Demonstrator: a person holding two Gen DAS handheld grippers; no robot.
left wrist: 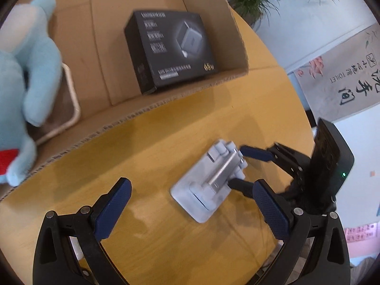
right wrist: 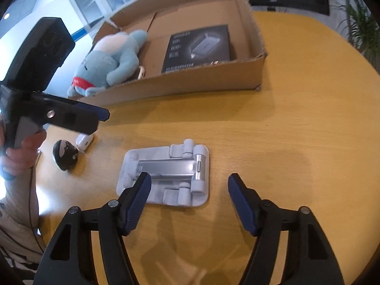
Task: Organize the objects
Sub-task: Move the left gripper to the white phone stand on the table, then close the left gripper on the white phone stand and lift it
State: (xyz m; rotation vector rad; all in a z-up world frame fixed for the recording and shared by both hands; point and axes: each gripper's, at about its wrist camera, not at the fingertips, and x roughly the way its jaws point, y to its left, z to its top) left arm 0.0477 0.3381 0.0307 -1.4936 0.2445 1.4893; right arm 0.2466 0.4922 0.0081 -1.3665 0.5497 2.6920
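Right gripper (right wrist: 190, 187) hangs spread over the grey phone stand (right wrist: 166, 173), pads clear; left gripper (left wrist: 192, 211) spread, empty beside it.

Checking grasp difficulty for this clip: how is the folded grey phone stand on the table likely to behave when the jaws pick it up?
The phone stand looks like rigid plastic and metal, so probably stiff, not floppy. It lies flat on the table, so it shouldn't roll or tip. Its hinged arm might swing open when lifted, and the smooth metal bar could be somewhat slippery.
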